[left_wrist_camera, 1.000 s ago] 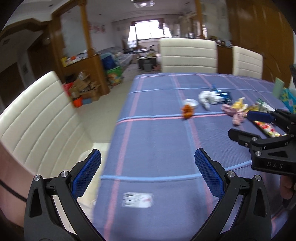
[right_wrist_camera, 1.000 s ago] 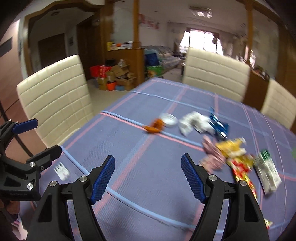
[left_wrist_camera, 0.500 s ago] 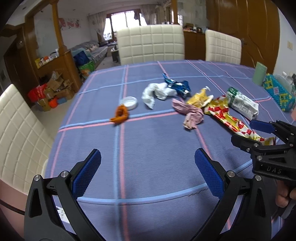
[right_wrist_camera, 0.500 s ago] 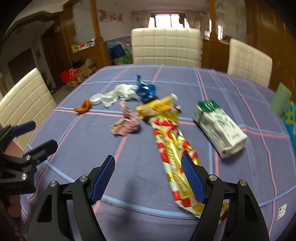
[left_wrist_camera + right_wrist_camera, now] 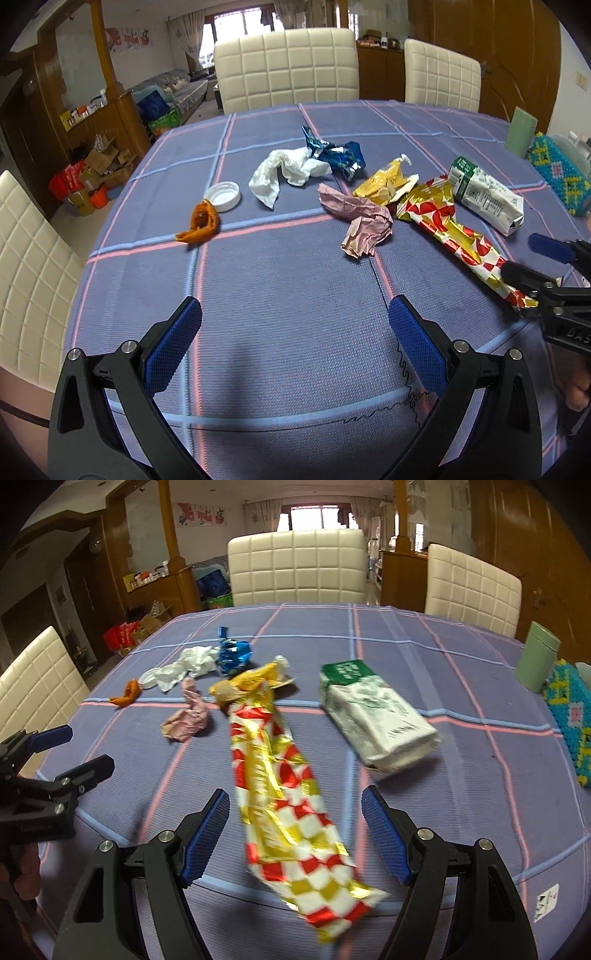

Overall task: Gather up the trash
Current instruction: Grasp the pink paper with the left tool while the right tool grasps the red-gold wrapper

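Nothing was collected yet: the table [image 5: 280,332] held all the trash, from the long red-and-gold wrapper [image 5: 280,786] lying between my right gripper [image 5: 295,830]'s spread jaws, seemingly untouched through the blur, to the small white cap [image 5: 223,191]. My left gripper [image 5: 295,345] hung spread and empty over bare cloth, with open room near the front edge

Bare blue checked tablecloth [image 5: 288,295] directly ahead of the left gripper [image 5: 295,343], jaws wide apart, nothing between them. Long red-and-gold wrapper [image 5: 284,794] lying lengthwise in the gap of the wide-open right gripper [image 5: 295,834]. Beyond, strewn across the middle: crumpled pink paper [image 5: 360,221], white-and-green pack [image 5: 373,716], orange peel [image 5: 201,223]. Open cloth between these pieces.
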